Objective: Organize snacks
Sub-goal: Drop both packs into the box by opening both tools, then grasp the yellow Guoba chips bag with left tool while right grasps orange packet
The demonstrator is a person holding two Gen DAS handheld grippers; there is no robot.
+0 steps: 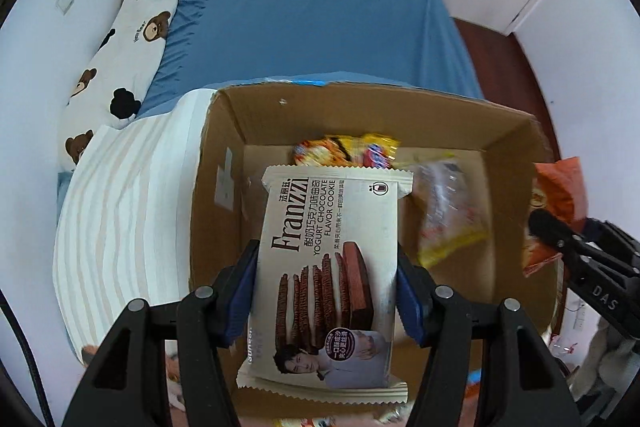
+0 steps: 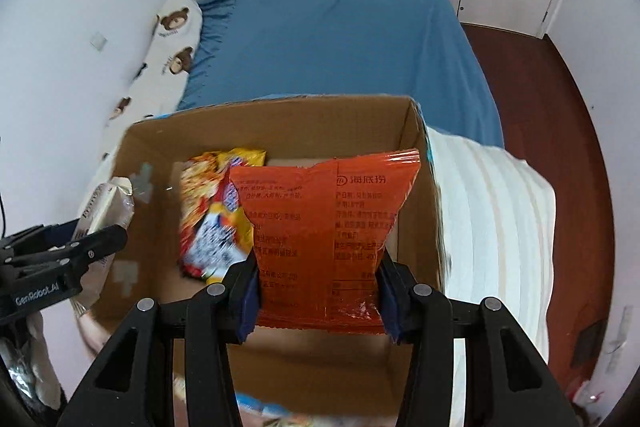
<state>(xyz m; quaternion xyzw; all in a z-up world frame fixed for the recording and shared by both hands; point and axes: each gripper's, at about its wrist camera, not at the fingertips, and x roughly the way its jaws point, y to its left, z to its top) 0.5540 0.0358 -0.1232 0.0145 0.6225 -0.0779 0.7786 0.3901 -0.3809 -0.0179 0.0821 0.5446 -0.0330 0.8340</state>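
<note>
A cream cookie pack (image 1: 326,267) is pinched by its long sides between the blue pads of the left gripper (image 1: 326,291), and it is held above the open cardboard box (image 1: 224,155) that stands on a bed (image 1: 320,19). An orange pouch (image 2: 320,239) is clamped in the same way by the right gripper (image 2: 318,295), over the right part of the same box. The printed front of the cookie pack, with its stacked chocolate biscuits, is shown only in the left wrist view; in the right wrist view the pack is seen only edge-on at the far left, behind the black finger (image 2: 100,241) of the left gripper. The back of the pouch, covered in fine print, is shown only in the right wrist view; in the left one a corner of the pouch is glimpsed at the right edge. A yellow-and-red snack bag (image 2: 216,215) is seen lying inside the box in both views, largely hidden by the cookie pack in the left one. A clear packet (image 1: 448,211) on the box floor is made out only in the left view. A bear-print pillow (image 1: 120,59) is laid along the wall beside the blue sheet, and a striped blanket (image 1: 120,211) is spread next to the box.
</note>
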